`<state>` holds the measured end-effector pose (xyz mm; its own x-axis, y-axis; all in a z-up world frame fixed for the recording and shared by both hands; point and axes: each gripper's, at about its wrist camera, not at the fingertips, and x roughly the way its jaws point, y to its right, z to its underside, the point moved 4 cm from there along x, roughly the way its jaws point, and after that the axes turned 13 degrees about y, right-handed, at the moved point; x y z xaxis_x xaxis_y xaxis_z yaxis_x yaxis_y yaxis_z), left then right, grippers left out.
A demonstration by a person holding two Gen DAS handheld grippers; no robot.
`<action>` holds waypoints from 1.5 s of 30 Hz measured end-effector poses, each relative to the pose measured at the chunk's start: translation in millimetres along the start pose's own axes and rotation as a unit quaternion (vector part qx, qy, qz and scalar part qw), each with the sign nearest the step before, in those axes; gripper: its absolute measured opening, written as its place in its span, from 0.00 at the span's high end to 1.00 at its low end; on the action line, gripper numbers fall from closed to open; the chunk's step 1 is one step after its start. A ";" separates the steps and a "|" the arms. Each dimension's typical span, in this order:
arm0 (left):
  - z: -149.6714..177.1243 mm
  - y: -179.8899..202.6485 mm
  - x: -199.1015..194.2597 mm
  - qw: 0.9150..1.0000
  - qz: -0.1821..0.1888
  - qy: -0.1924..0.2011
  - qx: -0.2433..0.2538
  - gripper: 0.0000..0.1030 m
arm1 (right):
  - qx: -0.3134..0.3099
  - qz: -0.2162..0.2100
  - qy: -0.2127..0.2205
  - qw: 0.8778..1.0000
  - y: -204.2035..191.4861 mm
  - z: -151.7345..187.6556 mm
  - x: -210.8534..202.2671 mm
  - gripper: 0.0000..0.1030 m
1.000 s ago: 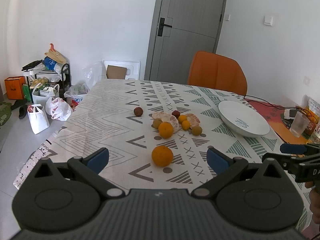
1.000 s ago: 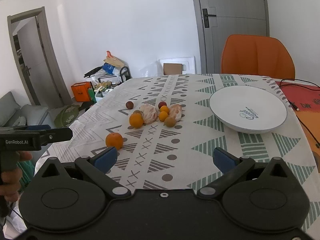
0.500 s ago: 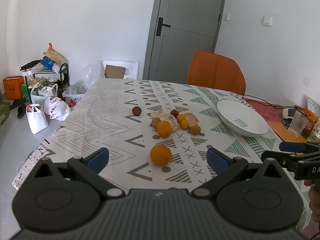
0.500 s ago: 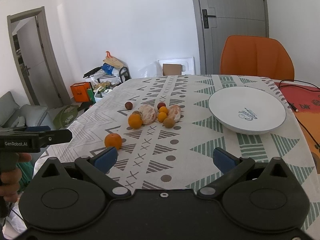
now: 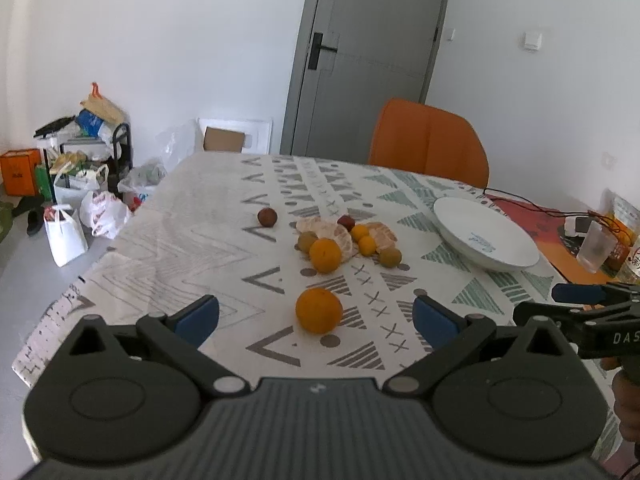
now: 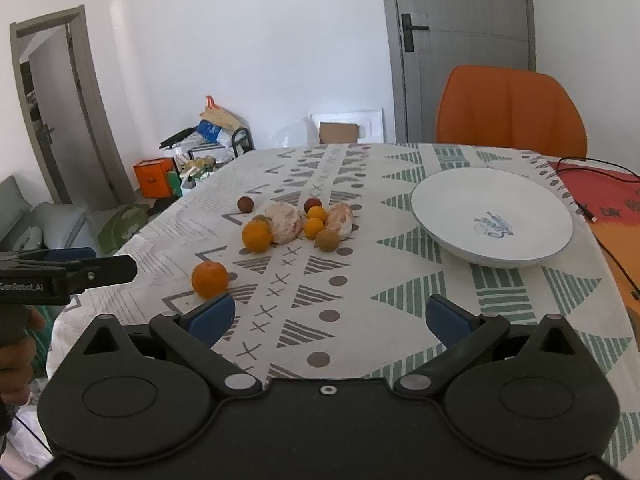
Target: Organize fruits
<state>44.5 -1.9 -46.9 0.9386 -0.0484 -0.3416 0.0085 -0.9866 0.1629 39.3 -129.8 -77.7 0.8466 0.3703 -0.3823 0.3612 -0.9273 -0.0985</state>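
Table [image 5: 168, 240] with a patterned cloth, holding the fruit and one white plate [image 6: 492, 220], the plate taken as the landmark. Plate – empty, with a small blue mark at its centre, standing on the side of the table toward the orange chair [image 6: 508, 108]. Fruit cluster, left of the plate and apart from it: two peeled citrus halves [image 6: 284, 222], two small orange fruits [image 6: 316, 220] between them, a dark red fruit [image 6: 312, 203] at the far edge, a brownish-green fruit [image 6: 327, 239] at the near edge, and a larger orange [image 6: 257, 236] on the side away from the plate with another brownish fruit partly hidden behind it. One dark red-brown fruit [image 6: 245, 204] lies alone, farther from the plate than the cluster. One loose orange [image 5: 319, 311] lies nearer the table's front edge, well apart from the plate and apart from the cluster. Left gripper [image 5: 316, 316] – fingers spread wide, blue pads [image 5: 198, 314] to either side of the loose orange, which sits just ahead of them and is not touched. Right gripper [image 6: 330, 316] – fingers likewise spread wide and holding nothing, above bare cloth in front of the plate. Drinking glass [image 5: 596, 246], cables and packets sit beyond the plate on a red mat. Bags and boxes [image 5: 76, 184] stand on the floor past the table's far-left corner, a long way from the plate.
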 end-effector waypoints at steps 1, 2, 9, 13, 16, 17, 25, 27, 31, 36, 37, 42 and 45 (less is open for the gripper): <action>1.8 -0.8 3.3 1.000 0.002 -0.003 -0.003 0.02 | 0.002 -0.003 0.001 1.000 0.7 0.6 1.4 0.00; 3.5 -1.9 6.3 1.000 0.002 -0.006 -0.005 0.02 | 0.004 -0.006 0.006 1.000 1.5 0.5 3.0 0.00; 11.2 -7.6 30.2 1.000 0.004 -0.016 -0.018 0.07 | -0.004 -0.001 0.007 1.000 6.0 0.8 23.8 0.00; 13.7 -9.9 43.7 0.999 0.007 -0.024 -0.025 0.11 | -0.006 -0.003 0.003 1.000 8.7 2.7 35.7 0.01; 15.3 -9.0 54.2 0.999 0.011 -0.031 -0.022 0.16 | -0.002 -0.003 -0.004 1.000 11.5 5.2 44.9 0.03; 16.0 -8.8 57.7 0.999 0.015 -0.032 -0.022 0.18 | -0.001 -0.004 -0.006 1.000 12.4 6.2 47.9 0.04; 26.8 -12.7 81.4 0.998 0.016 -0.052 -0.041 0.40 | 0.003 -0.006 -0.015 1.000 12.7 10.2 69.6 0.07; 30.5 -15.9 86.7 0.996 0.024 -0.062 -0.054 0.62 | 0.005 -0.007 -0.017 1.000 12.8 10.3 76.1 0.07; 28.4 -21.8 91.1 0.996 0.030 -0.060 -0.066 0.62 | 0.014 -0.010 -0.023 1.000 14.5 10.4 91.2 0.24; 23.8 -32.8 96.8 0.996 0.019 -0.055 -0.072 0.62 | 0.039 -0.014 -0.032 0.999 17.0 10.8 108.4 0.34; 22.9 -34.4 98.1 0.996 0.017 -0.054 -0.071 0.62 | 0.037 -0.013 -0.031 0.999 16.4 10.6 111.5 0.34; 16.4 -41.1 105.2 0.996 0.012 -0.051 -0.069 0.62 | 0.035 -0.011 -0.037 0.999 13.7 9.7 126.6 0.43; 13.1 -44.0 110.3 0.996 0.011 -0.051 -0.069 0.62 | 0.038 -0.012 -0.039 0.998 12.6 8.3 134.9 0.46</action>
<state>143.1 34.1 -103.9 0.8993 -0.0927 -0.4273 0.0421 -0.9544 0.2955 154.8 -92.1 -138.1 0.8044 0.3892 -0.4489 0.3474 -0.9211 -0.1760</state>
